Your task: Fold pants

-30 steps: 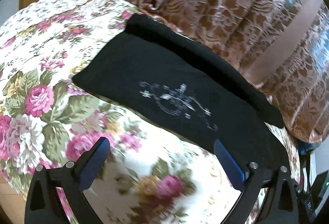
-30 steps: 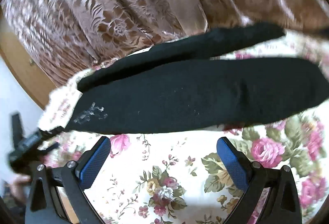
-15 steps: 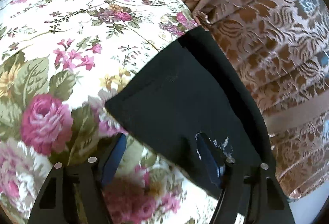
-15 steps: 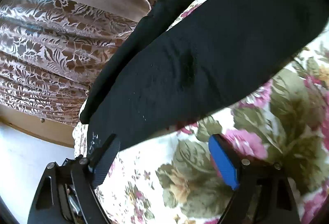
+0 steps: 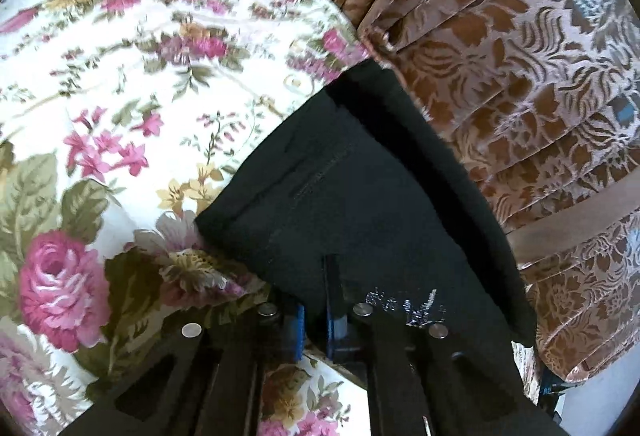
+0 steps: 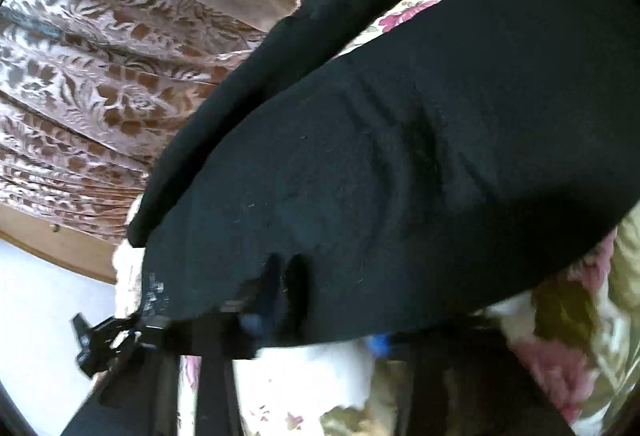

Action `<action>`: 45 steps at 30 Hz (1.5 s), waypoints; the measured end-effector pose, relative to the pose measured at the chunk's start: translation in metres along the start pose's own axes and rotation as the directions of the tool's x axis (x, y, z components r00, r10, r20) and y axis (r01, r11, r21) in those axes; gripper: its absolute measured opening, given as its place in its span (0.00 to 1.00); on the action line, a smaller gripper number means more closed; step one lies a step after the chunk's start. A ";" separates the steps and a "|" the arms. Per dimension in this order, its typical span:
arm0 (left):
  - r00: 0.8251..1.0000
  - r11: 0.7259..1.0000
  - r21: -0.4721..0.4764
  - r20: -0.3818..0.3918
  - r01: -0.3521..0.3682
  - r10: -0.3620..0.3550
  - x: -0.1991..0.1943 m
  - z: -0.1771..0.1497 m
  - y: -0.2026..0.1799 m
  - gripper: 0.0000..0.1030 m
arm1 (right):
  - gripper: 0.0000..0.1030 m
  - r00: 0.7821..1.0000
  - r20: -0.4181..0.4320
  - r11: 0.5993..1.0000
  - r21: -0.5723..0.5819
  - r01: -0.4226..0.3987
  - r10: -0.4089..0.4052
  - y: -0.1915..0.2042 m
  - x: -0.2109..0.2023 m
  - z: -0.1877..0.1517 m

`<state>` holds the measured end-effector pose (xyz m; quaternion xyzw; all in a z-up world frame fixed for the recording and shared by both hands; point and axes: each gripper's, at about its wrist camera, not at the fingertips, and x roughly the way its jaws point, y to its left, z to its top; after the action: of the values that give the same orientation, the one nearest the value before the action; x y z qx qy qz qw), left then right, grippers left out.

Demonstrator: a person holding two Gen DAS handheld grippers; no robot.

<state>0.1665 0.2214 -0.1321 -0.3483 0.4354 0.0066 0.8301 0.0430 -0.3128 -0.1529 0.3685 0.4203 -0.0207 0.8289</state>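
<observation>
Black pants (image 5: pixel 360 195) lie on a floral bedspread (image 5: pixel 120 95), along its far edge by the curtain. A white print (image 5: pixel 408 306) marks the cloth near my left gripper. My left gripper (image 5: pixel 316 300) is shut on the near edge of the pants, the cloth pinched between its blue pads. In the right wrist view the pants (image 6: pixel 400 155) fill most of the frame. My right gripper (image 6: pixel 286 276) is shut on their near edge, its fingers half hidden by the dark cloth. A second black strip of the pants (image 6: pixel 320 19) runs behind.
A brown patterned curtain (image 5: pixel 520 55) hangs right behind the bed; it also shows in the right wrist view (image 6: pixel 120 75). A wooden board (image 6: pixel 52 248) and pale floor (image 6: pixel 40 316) lie at the left. My other gripper (image 6: pixel 100 336) shows at the pants' far end.
Both grippers moved down onto the near edge of the pants and closed on it. One second ago both were open above the bedspread.
</observation>
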 end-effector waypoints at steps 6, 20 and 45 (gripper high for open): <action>0.998 0.999 0.039 0.044 0.031 -0.033 -0.033 -0.004 -0.008 0.05 | 0.08 1.000 0.009 0.999 -0.043 0.011 -0.010 0.004 -0.011 -0.001; 0.998 0.999 0.047 0.055 -0.015 0.012 -0.100 -0.048 0.036 0.05 | 0.08 0.999 -0.038 0.990 -0.144 -0.004 -0.002 -0.011 -0.057 -0.039; 0.967 0.931 0.277 0.153 -0.238 0.202 -0.124 -0.076 -0.010 0.26 | 0.44 0.919 0.214 0.930 0.238 0.280 -0.331 -0.167 -0.171 0.013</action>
<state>0.0381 0.2057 -0.0643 -0.1692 0.4161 0.0562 0.8916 -0.1159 -0.4900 -0.1252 0.3751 0.3602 -0.2395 0.8198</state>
